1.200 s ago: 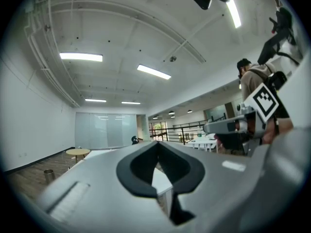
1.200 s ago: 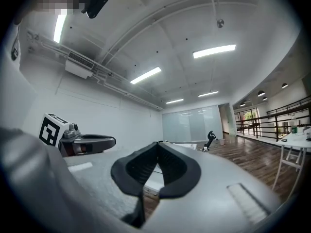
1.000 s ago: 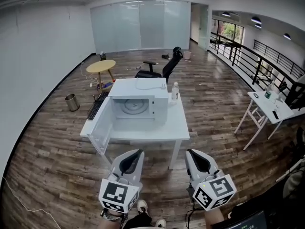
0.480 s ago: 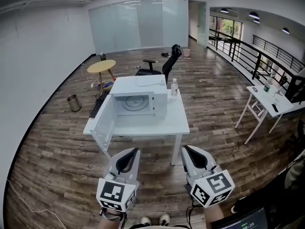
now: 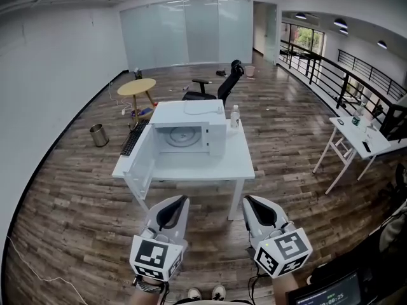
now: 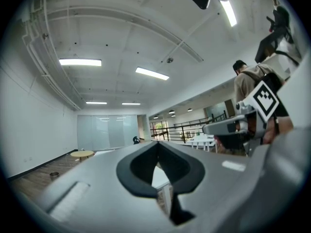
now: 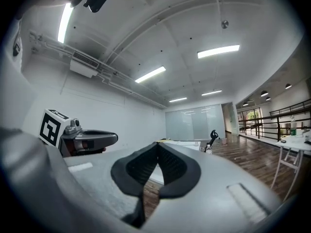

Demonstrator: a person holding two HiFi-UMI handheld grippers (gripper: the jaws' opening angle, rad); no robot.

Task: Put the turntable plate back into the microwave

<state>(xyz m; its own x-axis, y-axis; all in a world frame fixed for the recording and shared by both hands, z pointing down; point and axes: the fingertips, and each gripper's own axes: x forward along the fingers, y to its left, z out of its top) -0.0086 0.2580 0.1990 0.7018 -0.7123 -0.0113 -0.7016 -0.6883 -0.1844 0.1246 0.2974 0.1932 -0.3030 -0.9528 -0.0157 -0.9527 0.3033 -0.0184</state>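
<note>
We held the left hand-held gripper point(image 5: 180, 202) and right hand-held gripper point(image 5: 249, 201) closed, empty, short of the surface point(image 5: 210, 167), since the turntable plate point(image 5: 179, 136) seemingly sat in the microwave point(image 5: 191, 114) at twelve o'clock.

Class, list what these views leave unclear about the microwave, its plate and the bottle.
Head view: the turntable plate is too small to tell whether it sits properly inside the microwave.
Both gripper views: the microwave's interior is hidden behind the bodies of the left tool and right tool.
Head view: the label on the bottle is too small to read.
</note>
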